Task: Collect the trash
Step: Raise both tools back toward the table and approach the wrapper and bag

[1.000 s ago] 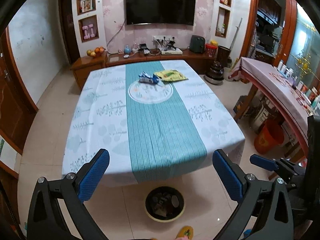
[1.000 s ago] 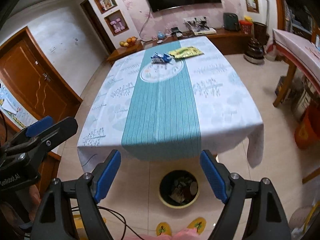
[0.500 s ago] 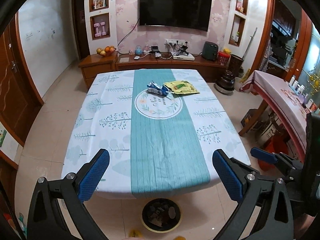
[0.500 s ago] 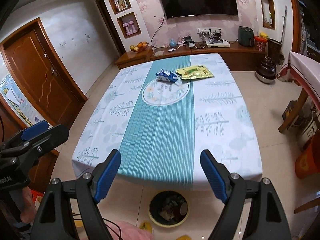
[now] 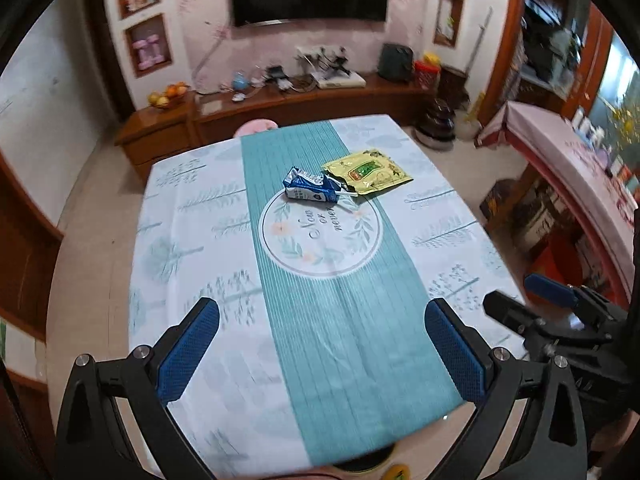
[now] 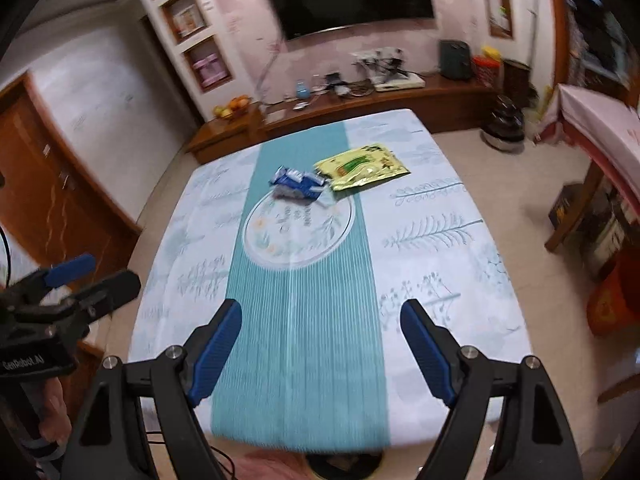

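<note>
A crumpled blue and white wrapper point(image 5: 310, 190) point(image 6: 297, 185) lies on the teal runner of the table point(image 5: 192, 240) point(image 6: 440, 248), at the far side. Just right of it lies a flat yellow packet point(image 5: 368, 171) point(image 6: 362, 166). My left gripper point(image 5: 320, 336) hangs open over the table's near part, nothing between its blue pads. My right gripper point(image 6: 322, 336) is open too, also empty, over the near edge. Both pieces of trash lie well ahead of the fingers. A dark trash bin point(image 5: 362, 465) point(image 6: 344, 465) peeks out below the table's front edge.
A wooden sideboard point(image 5: 280, 104) with a TV above stands behind the table. A second table with a pink cloth point(image 5: 560, 152) is at the right, an orange bucket point(image 6: 616, 300) under it. A wooden door point(image 6: 48, 200) is at the left.
Both grippers have moved forward over the table; the trash looks nearer and larger, and the bin has slid mostly out of view at the bottom. Both jaws stay wide.
</note>
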`<state>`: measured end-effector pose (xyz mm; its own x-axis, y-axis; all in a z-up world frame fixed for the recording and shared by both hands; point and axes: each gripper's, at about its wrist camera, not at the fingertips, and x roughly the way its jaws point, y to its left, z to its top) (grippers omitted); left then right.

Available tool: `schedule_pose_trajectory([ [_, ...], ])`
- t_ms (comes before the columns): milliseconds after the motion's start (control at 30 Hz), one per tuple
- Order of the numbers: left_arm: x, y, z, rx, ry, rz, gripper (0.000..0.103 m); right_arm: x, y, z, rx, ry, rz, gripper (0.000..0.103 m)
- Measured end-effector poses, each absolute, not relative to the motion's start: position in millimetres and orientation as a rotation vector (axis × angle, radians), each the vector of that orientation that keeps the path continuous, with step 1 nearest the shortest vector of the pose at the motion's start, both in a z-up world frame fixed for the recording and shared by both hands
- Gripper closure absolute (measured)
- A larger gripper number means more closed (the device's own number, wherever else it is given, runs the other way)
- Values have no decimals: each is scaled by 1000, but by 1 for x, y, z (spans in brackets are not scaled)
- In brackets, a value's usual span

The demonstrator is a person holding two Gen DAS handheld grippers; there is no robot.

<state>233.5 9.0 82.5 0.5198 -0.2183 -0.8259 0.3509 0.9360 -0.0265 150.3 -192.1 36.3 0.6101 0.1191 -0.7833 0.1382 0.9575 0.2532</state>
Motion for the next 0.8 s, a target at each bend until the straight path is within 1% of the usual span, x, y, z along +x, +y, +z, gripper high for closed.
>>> schedule_pose_trajectory([
  [167, 303, 15, 68, 182, 1013, -406, 1, 201, -189, 21, 364, 953, -94, 21],
  [333, 366, 14, 38, 190, 1093, -463, 1, 241, -189, 0, 422, 981, -178, 21],
  [567, 434, 4, 0, 102, 1148, -462, 1, 292, -193, -21, 460, 1005, -259, 21],
  [800, 498, -9, -48, -33, 1261, -396, 2, 336, -207, -34, 447, 1007, -321, 21],
])
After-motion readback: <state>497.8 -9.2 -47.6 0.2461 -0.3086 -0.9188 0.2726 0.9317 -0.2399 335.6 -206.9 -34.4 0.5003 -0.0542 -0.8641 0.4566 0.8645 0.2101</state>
